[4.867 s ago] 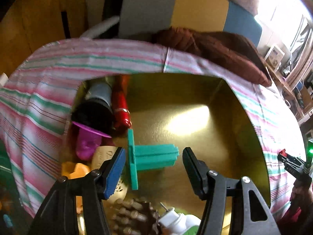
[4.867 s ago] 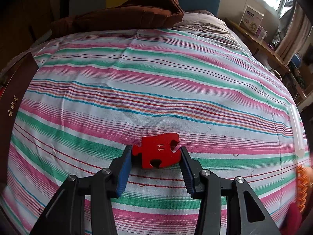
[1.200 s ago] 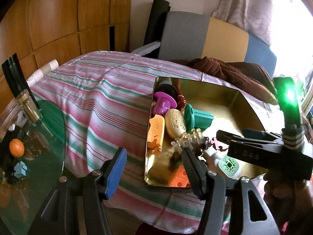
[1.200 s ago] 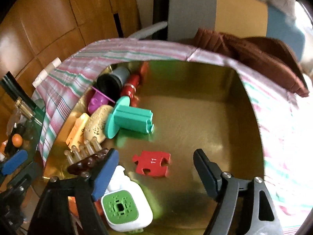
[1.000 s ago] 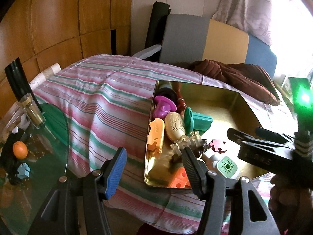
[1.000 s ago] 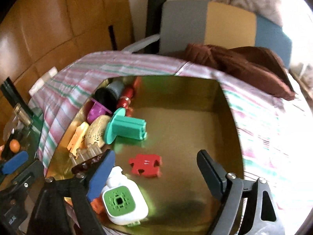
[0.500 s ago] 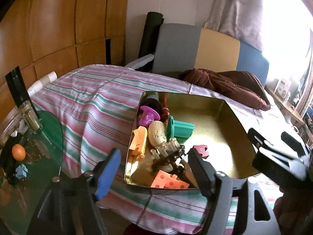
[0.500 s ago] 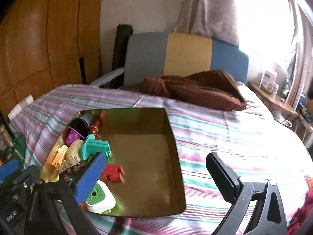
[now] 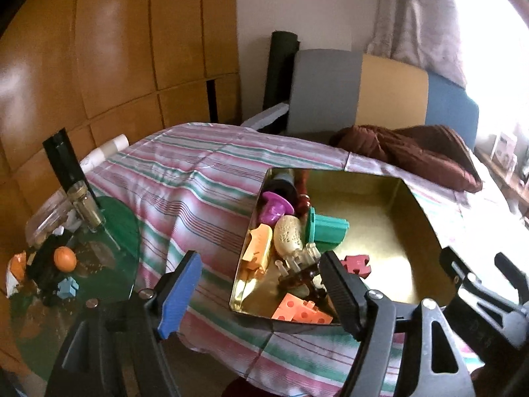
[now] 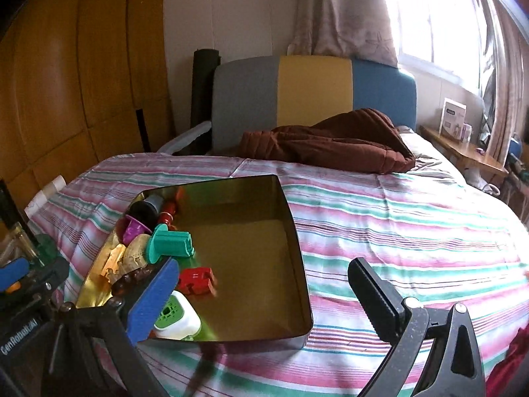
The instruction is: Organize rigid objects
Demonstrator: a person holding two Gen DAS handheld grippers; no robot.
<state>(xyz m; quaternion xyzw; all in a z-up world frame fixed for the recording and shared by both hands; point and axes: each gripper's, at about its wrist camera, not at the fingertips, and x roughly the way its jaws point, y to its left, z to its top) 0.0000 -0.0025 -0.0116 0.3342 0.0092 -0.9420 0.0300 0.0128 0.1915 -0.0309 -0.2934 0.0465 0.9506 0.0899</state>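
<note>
The left hand-held gripper (image 9: 261, 284) stands wide open with nothing between its jaws: one pad is smooth blue, the other ribbed black. The right hand-held gripper (image 10: 264, 292) is likewise spread wide and empty, with the same blue and ridged black pads.

Beyond them a shallow gold tray (image 10: 291, 225) of shiny metal, with rounded corners and low upright walls, lies on the bed (image 10: 396, 225), whose cover is soft cloth striped pink, green and white. The hard pieces crowd the tray's left side. Nearest the front wall sit a white-and-green box (image 10: 177, 317) with a perforated face and an orange block (image 9: 302, 311) with holes. Next come a flat red puzzle piece (image 10: 195, 279), lying alone on the bare floor, and a brown knobbed brush (image 9: 299, 276). Behind these are a teal flanged spool (image 10: 170, 241), a cream textured oval (image 9: 289, 236), an orange piece (image 9: 258, 248), a purple cup (image 9: 276, 206), then a dark cylinder (image 10: 145, 210) and a glossy red tube (image 10: 168, 216) against the far wall.

The tray's right half is bare metal, and the bed to its right is open cloth. A rumpled brown blanket (image 10: 330, 144) lies at the headboard (image 10: 314, 89).
</note>
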